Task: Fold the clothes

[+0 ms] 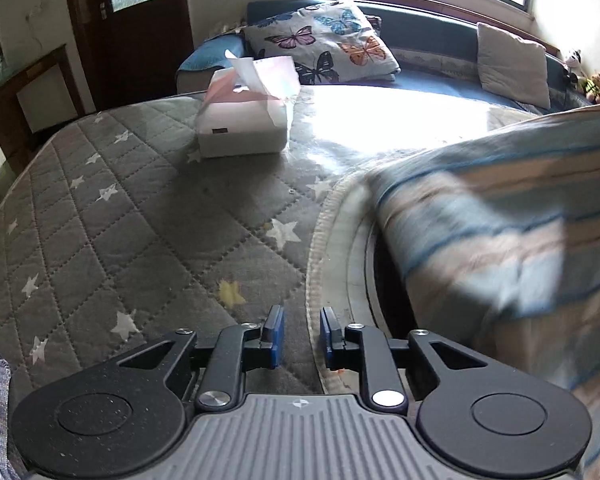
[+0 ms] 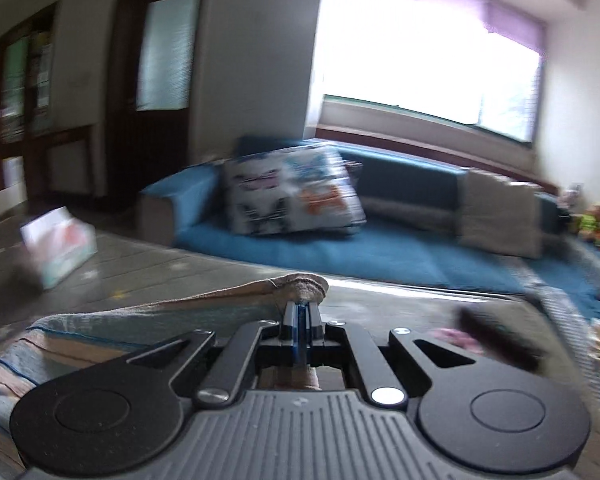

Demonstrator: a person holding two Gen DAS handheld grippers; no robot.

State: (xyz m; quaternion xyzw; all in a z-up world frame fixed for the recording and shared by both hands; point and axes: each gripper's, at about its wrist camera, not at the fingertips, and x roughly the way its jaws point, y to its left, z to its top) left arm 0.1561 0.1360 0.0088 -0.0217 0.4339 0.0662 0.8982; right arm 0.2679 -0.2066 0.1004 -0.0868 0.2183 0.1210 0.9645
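My right gripper (image 2: pixel 301 314) pinches the striped cloth (image 1: pixel 500 240), lifted; my left gripper (image 1: pixel 302 334), spread and empty, must next catch another edge.

The left gripper (image 1: pixel 302 334) hangs over the grey star-quilted cover (image 1: pixel 120 220), jaws parted with nothing between them. A blurred striped garment (image 1: pixel 500 240) hangs just right; a tissue pack (image 1: pixel 244 120) sits beyond.

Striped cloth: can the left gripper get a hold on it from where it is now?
Probably yes. The left gripper is open and empty, and the striped cloth hangs just to its right with nothing between them; the right gripper already pinches an edge.
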